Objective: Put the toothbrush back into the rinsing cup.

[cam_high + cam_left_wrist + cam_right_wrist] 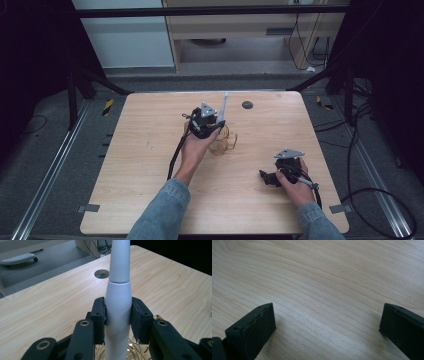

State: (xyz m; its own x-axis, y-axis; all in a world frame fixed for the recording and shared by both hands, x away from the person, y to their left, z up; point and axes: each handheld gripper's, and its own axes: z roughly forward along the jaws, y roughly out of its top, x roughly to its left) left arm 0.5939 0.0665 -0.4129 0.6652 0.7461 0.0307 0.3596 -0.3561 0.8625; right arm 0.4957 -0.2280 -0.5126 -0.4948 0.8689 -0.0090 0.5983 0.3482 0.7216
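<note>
Fingers point(117, 320) around white handle point(118, 302) above glass mug point(221, 141)

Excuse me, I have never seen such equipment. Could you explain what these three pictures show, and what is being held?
A person sits at a wooden table and holds a hand tool with two black jaws in each hand. One picture comes from a camera above; the other two come from cameras riding on the tools. The left gripper is shut on a white handle, perhaps an electric toothbrush, held upright over a clear glass mug. The right gripper rests low over bare wood, jaws wide apart, holding nothing.
</note>
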